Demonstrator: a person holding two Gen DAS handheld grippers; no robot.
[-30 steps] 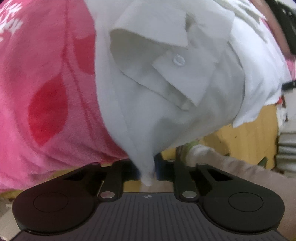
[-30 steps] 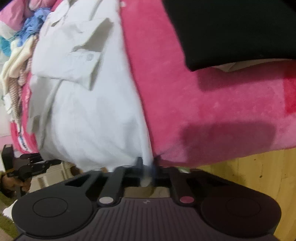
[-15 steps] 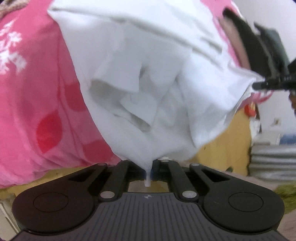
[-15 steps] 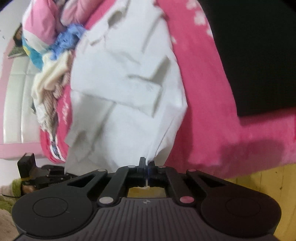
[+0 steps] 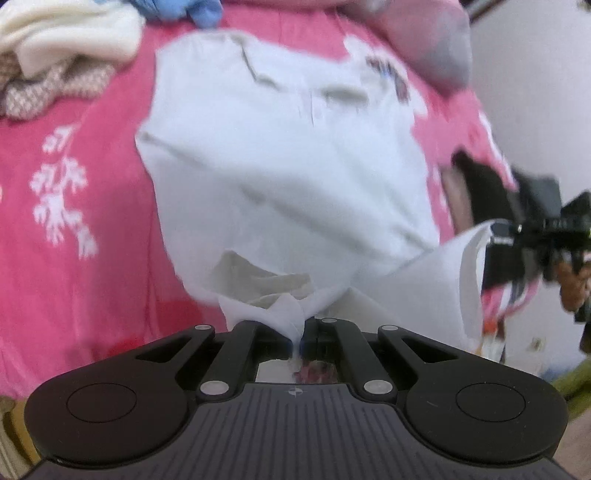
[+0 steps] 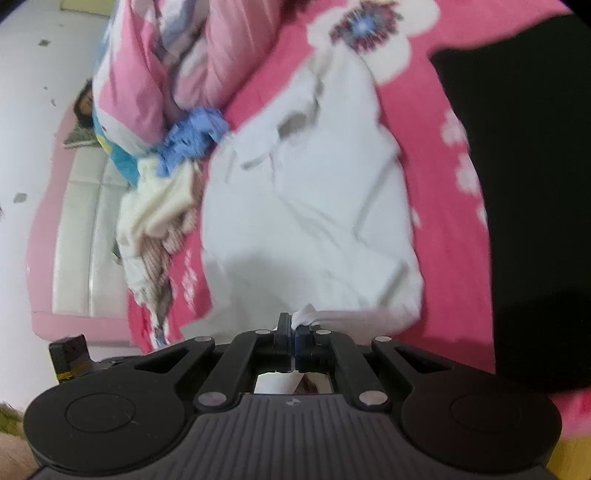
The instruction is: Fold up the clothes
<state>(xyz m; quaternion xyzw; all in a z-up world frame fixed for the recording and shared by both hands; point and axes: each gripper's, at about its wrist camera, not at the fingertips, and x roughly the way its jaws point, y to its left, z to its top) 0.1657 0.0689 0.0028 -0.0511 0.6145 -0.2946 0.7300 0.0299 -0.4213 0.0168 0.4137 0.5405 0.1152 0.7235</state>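
A: Biggest first — pink blanket point(image 5: 74, 258) covers the bed, white leaf print on it, a big flower print far end in the right view.

B: Got it. Then the black cloth point(image 6: 535, 221), right side of the right view, lying on the blanket.

A: Then the white shirt point(image 5: 288, 166) — spread on the blanket mid-frame, near edge pulled up off it toward both cameras. Blurry.

B: Laundry pile?

A: Far end, beside the shirt: pink bedding point(image 6: 147, 81), a cream garment point(image 5: 66, 33), a patterned knit thing point(image 5: 55, 88) under it, a blue piece point(image 6: 192, 136) touching the shirt's top corner.

B: Grippers.

A: Left gripper point(image 5: 301, 334) — jaws pinched together on a bunch of the white shirt's near edge, cloth rises straight out of them. Right gripper point(image 6: 295, 325) same, clamped tight on a small tuft of the shirt hem.

B: Are they close to each other?

A: Apart along the same edge. In the left view the right one sits at the right border with shirt cloth stretched to it; in the right view the left one only peeks in at the lower left. Both point down at the bed.
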